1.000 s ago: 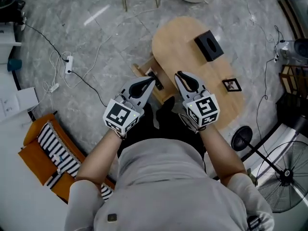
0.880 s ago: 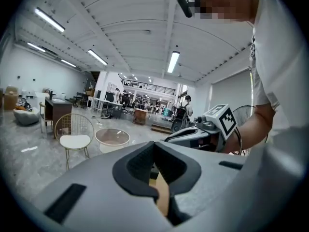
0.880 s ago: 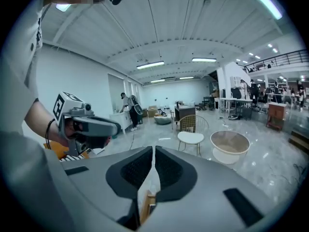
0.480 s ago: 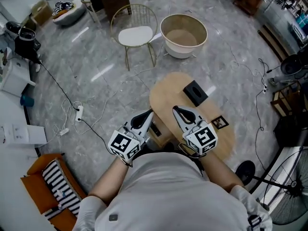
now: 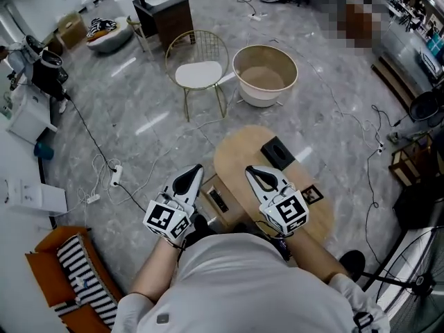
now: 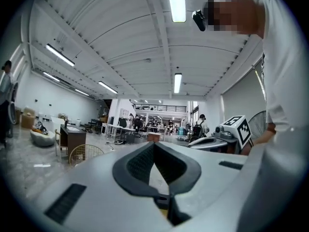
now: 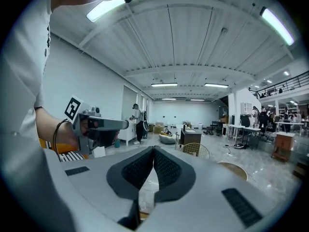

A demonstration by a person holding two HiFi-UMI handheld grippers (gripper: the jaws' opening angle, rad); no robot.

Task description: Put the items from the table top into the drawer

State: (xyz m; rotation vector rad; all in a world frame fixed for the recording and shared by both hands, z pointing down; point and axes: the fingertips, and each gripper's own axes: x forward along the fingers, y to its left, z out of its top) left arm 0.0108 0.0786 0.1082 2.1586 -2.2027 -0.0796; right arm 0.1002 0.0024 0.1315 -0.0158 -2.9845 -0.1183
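A small oval wooden table (image 5: 239, 159) stands just ahead of me in the head view. On it lie a black box (image 5: 277, 152) and a small black-framed square (image 5: 312, 194). A wooden drawer (image 5: 217, 201) juts out at the table's left side with something dark in it. My left gripper (image 5: 197, 166) (image 6: 154, 144) is held level above the drawer, shut and empty. Over the table's near part, my right gripper (image 5: 248, 170) (image 7: 154, 149) is also shut with nothing between its pads. Each gripper view looks out across the room, not at the table.
A gold wire chair (image 5: 198, 73) with a white seat and a round beige tub (image 5: 264, 75) stand beyond the table. Cables and a power strip (image 5: 114, 175) lie on the floor at left. An orange seat with a striped cushion (image 5: 76, 276) is at lower left, a fan (image 5: 416, 283) at lower right.
Both grippers have risen away from the drawer and table while staying side by side. The head view has lifted too, so the table looks smaller and more of the room shows.
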